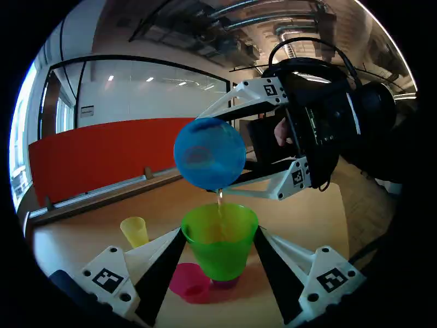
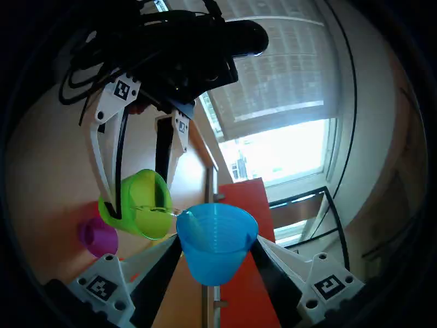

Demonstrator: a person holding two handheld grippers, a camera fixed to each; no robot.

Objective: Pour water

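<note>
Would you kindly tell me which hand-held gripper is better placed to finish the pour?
Right. The right hand-held gripper grips the blue cup, tipped above the green cup with a thin stream falling in. The left hand-held gripper only holds the green cup upright beneath.

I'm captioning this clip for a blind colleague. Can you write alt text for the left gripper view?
A tilted blue plastic cup, held by the right gripper, pours a thin stream of liquid into a translucent green plastic cup gripped between the fingers of the left gripper. Below, a small yellow cup and a pink cup sit on the wooden table.
</note>
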